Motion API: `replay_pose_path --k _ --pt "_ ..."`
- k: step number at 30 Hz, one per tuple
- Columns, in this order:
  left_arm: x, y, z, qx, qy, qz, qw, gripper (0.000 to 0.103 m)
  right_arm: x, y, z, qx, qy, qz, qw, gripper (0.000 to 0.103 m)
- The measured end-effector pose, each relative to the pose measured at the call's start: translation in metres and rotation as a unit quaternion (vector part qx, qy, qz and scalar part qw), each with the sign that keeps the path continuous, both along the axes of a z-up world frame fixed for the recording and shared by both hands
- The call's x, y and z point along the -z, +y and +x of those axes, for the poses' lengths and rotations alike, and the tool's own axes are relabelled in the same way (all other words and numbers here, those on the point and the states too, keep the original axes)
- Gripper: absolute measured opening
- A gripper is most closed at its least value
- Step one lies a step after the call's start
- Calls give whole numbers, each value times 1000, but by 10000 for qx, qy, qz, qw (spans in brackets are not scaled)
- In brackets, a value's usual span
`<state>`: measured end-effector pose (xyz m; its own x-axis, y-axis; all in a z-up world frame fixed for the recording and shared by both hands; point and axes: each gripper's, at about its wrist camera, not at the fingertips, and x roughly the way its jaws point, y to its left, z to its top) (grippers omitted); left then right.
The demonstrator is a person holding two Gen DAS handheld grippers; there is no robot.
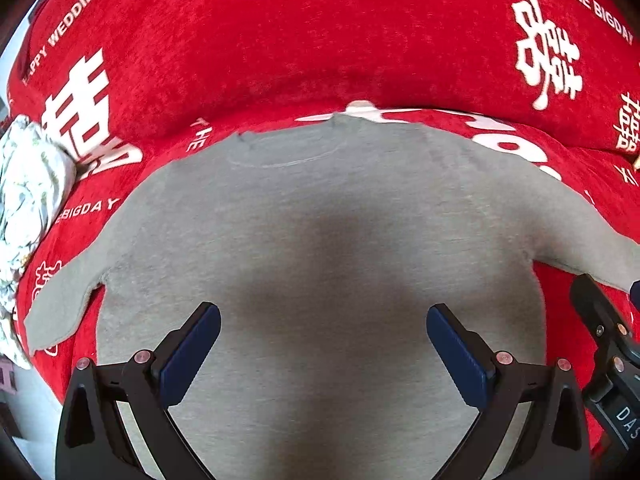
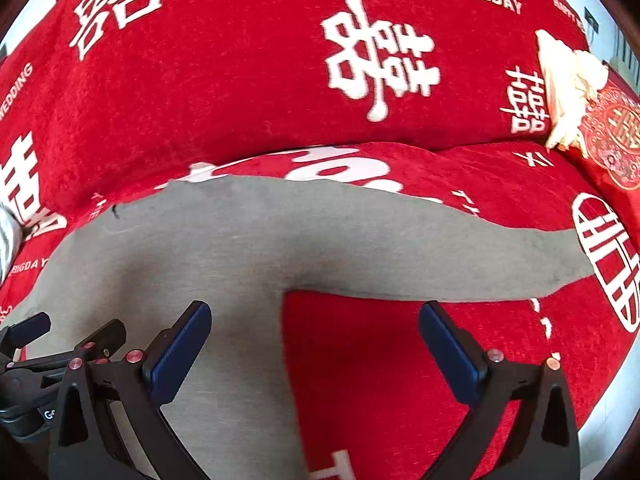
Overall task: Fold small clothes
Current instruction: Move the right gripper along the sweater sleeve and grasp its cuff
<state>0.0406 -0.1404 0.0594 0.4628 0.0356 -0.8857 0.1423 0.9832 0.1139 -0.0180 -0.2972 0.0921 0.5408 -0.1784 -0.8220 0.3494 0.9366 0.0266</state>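
Nearest me, the left gripper hangs with its jaws spread wide and nothing between them, poised over the body of the grey shirt. My right gripper is equally wide and empty, straddling the shirt's side edge below the right sleeve, probably so I can take that sleeve first. The shirt lies flat with both sleeves spread on the red printed cover, ready for folding. Farther off rise the red back cushion, a patterned white cloth at left, and a cream item at right.
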Motion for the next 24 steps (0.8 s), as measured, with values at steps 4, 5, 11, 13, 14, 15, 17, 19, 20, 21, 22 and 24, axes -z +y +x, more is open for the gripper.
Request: replay_pose_path --k 4,5,11,13,14,15,17,19,20,21,22,24 --pt "-1 -18 0 70 -15 2 10000 103 2 -20 -7 151 9 -20 9999 103" --pt "-2 -22 0 93 -18 -1 10000 103 2 -24 -9 175 7 -25 9998 103" --pt "-2 -54 -2 279 -12 32 9996 103 4 -56 -18 426 5 -33 9991 103" --pt "-2 -63 -3 336 -11 18 9994 103 5 -68 -22 520 18 -72 9986 103" --pt "-3 -69 -4 382 -16 13 9993 103 6 -71 -23 546 26 -86 9985 103" --pt "-3 -74 -5 419 -25 18 9991 103 7 -76 -24 582 32 -107 9982 103" --pt "-3 -87 -6 496 -42 38 9988 103 8 -87 -28 660 41 -143 9977 103" --pt "-2 -98 -6 567 -40 56 9984 103 10 -96 -31 722 54 -194 9972 103" --pt "-2 -103 -6 589 -43 59 9982 103 11 -100 -33 746 60 -214 9970 103" --pt "-1 -107 -6 610 -40 68 9981 103 12 -103 -34 765 65 -222 9968 103" --pt "0 -113 -6 639 -34 75 9979 103 13 -109 -35 807 73 -232 9964 103" --pt "1 -122 -5 673 -21 83 9977 103 15 -117 -38 863 80 -244 9959 103"
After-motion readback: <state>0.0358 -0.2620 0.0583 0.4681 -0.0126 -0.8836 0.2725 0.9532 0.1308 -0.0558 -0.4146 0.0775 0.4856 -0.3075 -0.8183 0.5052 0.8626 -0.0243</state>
